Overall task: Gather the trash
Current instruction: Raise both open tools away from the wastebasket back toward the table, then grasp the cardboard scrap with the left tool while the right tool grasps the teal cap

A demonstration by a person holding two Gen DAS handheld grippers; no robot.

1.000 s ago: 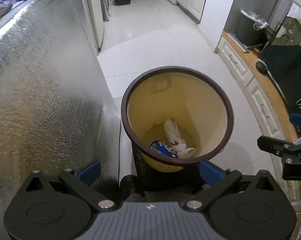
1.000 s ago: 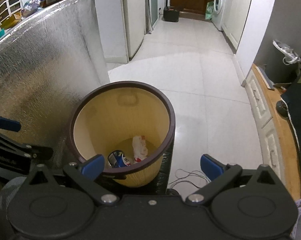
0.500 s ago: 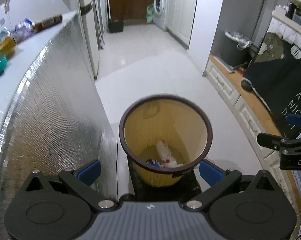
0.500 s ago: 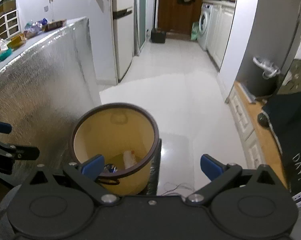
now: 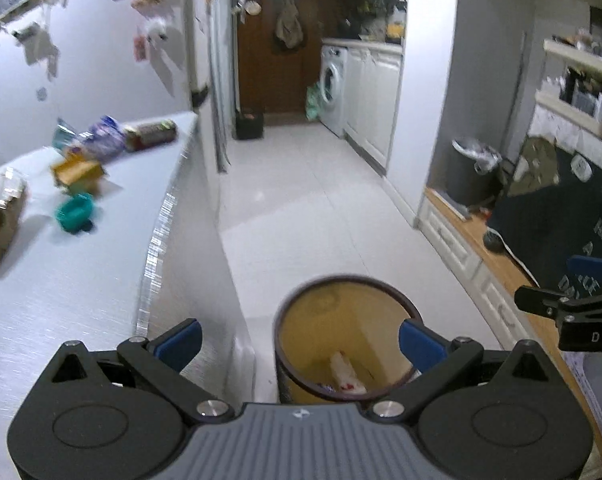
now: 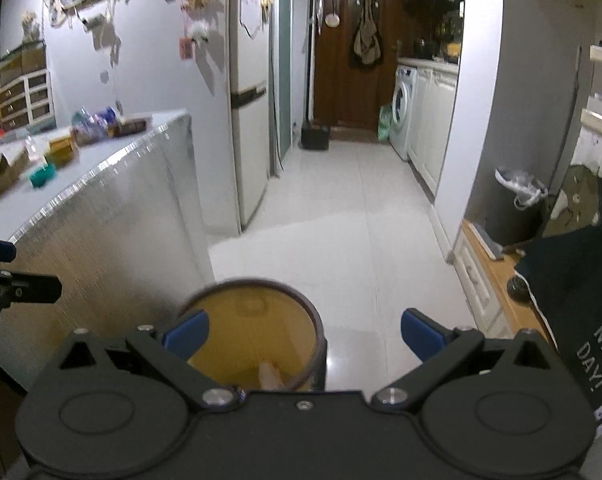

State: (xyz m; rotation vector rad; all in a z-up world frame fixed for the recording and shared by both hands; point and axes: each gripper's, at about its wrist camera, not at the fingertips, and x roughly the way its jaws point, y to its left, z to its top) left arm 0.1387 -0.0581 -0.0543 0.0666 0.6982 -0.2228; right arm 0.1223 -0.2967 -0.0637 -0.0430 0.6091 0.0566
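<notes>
A yellow waste bin with a dark rim (image 5: 347, 316) stands on the floor beside the silver-covered counter; it also shows in the right wrist view (image 6: 257, 312). White and blue crumpled wrappers (image 5: 343, 372) lie at its bottom. My left gripper (image 5: 299, 340) is open and empty, raised above the bin. My right gripper (image 6: 305, 332) is open and empty, above the bin's right side. On the counter lie a teal cup (image 5: 75, 212), a yellow box (image 5: 79, 172), snack packets (image 5: 101, 140) and a brown package (image 5: 151, 134).
The silver counter (image 5: 81, 280) fills the left. A white tiled floor (image 5: 301, 208) runs to a washing machine (image 5: 333, 84) and brown door. A low wooden cabinet (image 5: 497, 276), a dark cloth and a grey lined bin (image 5: 471, 172) are on the right. A fridge (image 6: 249, 120) stands behind the counter.
Both grippers have risen and tilted up away from the bin. The bin has shrunk low in both views and the countertop with its items has come into sight.
</notes>
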